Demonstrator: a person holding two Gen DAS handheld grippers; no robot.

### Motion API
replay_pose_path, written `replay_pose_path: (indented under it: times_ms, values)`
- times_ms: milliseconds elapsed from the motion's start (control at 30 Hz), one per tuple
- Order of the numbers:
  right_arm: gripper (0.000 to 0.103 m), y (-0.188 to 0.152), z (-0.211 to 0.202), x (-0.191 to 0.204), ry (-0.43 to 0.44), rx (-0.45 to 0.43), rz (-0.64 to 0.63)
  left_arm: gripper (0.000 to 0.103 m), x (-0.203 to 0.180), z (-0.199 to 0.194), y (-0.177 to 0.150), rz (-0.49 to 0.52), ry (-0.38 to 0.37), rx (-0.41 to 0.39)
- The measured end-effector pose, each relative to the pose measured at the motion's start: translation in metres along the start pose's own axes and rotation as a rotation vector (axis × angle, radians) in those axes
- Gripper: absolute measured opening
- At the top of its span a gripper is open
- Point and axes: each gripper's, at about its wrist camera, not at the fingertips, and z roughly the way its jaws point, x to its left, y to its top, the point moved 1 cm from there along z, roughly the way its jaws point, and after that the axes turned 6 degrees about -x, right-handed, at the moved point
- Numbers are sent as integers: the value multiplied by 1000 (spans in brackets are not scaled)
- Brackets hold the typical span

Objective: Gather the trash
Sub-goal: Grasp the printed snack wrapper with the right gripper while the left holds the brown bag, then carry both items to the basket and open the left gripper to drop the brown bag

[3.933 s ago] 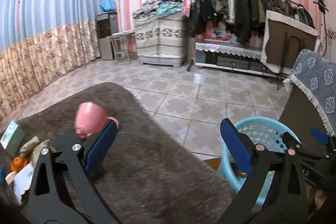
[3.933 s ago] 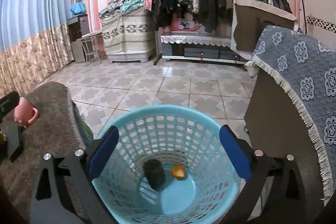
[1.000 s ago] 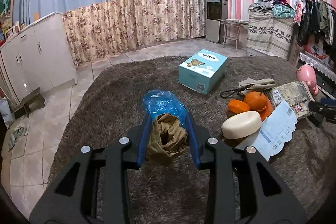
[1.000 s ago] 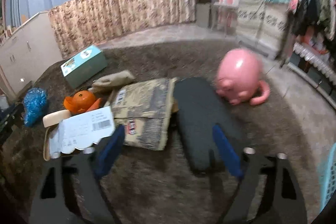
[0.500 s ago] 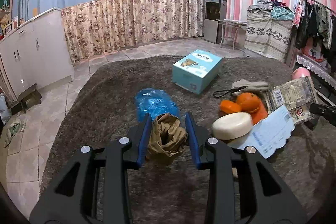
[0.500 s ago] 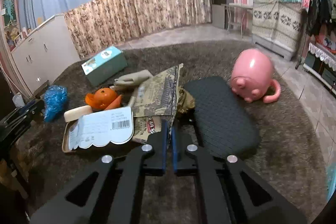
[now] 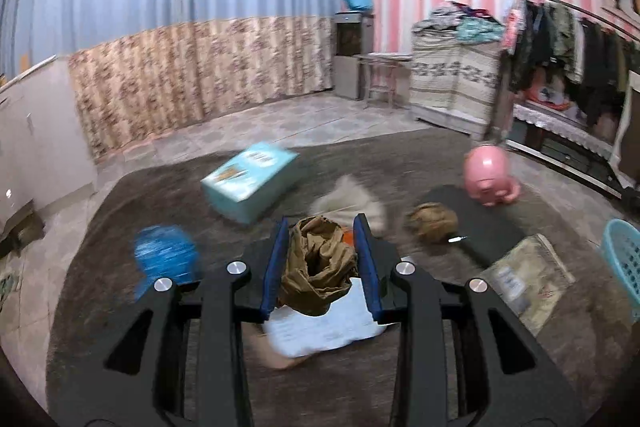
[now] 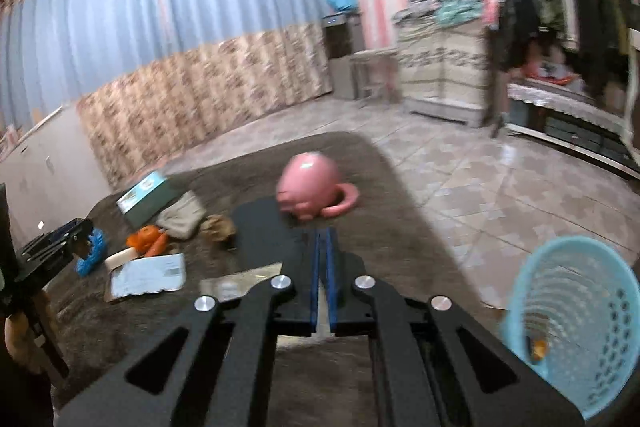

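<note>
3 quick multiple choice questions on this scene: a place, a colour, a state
1. Where is the basket? A on the floor beside the table B on a chair C on a shelf
2. What colour is the pig figure? A green B white C pink
3. The left tongs are: A open, empty B shut on the brown paper wad C shut on a spoon
A: it stands on the floor past the table edge. C: its body is pink. B: both pads press the wad.
</note>
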Motion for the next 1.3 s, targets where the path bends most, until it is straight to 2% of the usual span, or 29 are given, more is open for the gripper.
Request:
replay_pose_path:
  times_ms: [67,133,200,333,400,433,500,600,800,900,933,967,1000,1067,1100,1300]
  values:
    - [4,0,-9,-27,-25,-8,44,32,-20,0,3,11,-30,-10]
    - [4,-6,-6,-48,-36,23,70,32,-42,0,5,20,-62,-12]
    - [5,-14,-1,-56,-46,46,69,32,-57,0,3,25,-87,-7]
    - [8,-26,24,-49,-3,103,67,32,-73,3,-9,42,-108,27]
    - [39,-31,37,-34,1,129,18,32,-74,1,-17,52,-105,43]
    - [70,-33,41,-28,1,134,6,32,-73,2,-19,56,-100,49]
    - [74,-38,45,-15,9,131,-18,32,-67,3,-26,63,-84,66]
    - [74,-50,68,9,45,198,-70,32,-51,5,-33,60,-63,89]
    - [68,-85,107,32,69,345,-152,32,-16,7,-37,16,-34,116]
    - [61,-93,109,37,75,363,-177,32,-6,7,-36,-11,-27,121]
    - [55,-94,109,37,84,367,-173,32,-4,6,-36,-15,-27,121]
    - [41,-94,108,37,79,365,-175,32,-3,6,-35,-17,-27,120]
    - [34,-95,105,38,68,359,-186,32,-4,6,-35,-16,-26,119]
    - [7,-94,102,37,36,346,-202,32,-5,5,-34,-9,-25,115]
    - [5,-93,99,35,20,340,-199,32,-5,3,-33,-5,-24,111]
    - [2,-77,81,12,70,296,-90,32,-11,-2,-23,-1,-29,94]
